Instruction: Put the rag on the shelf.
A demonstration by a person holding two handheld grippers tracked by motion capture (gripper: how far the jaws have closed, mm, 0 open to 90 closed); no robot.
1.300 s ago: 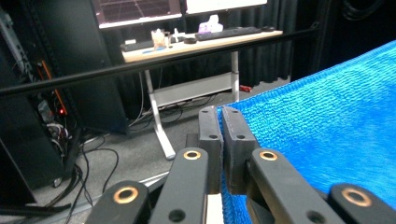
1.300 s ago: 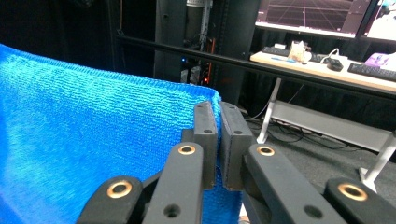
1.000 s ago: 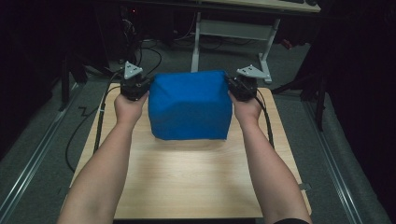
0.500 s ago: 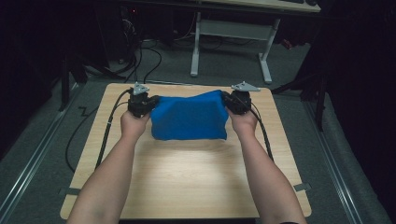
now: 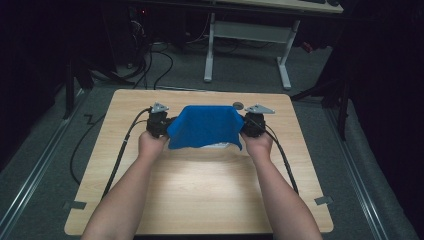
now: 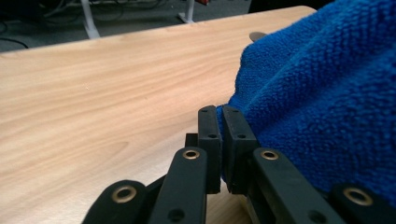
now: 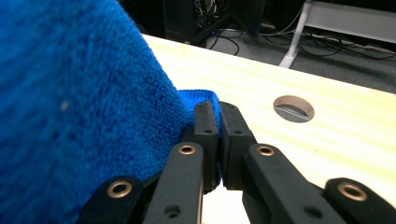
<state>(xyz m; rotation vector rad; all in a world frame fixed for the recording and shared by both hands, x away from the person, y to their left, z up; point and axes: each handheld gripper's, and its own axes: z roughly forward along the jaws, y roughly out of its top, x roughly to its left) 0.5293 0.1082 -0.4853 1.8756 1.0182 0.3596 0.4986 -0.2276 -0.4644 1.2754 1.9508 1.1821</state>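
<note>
Both black two-jaw grippers, left (image 5: 161, 124) and right (image 5: 250, 125), we see pinching opposite corners of a blue terry cloth (image 5: 204, 127) stretched over the pale wooden table (image 5: 200, 195).

Both forearms reach forward, level with each other. The left gripper (image 5: 169, 126) and right gripper (image 5: 243, 125) have jaws pressed together, each pinching a corner of the blue cloth (image 5: 204, 126).
</note>
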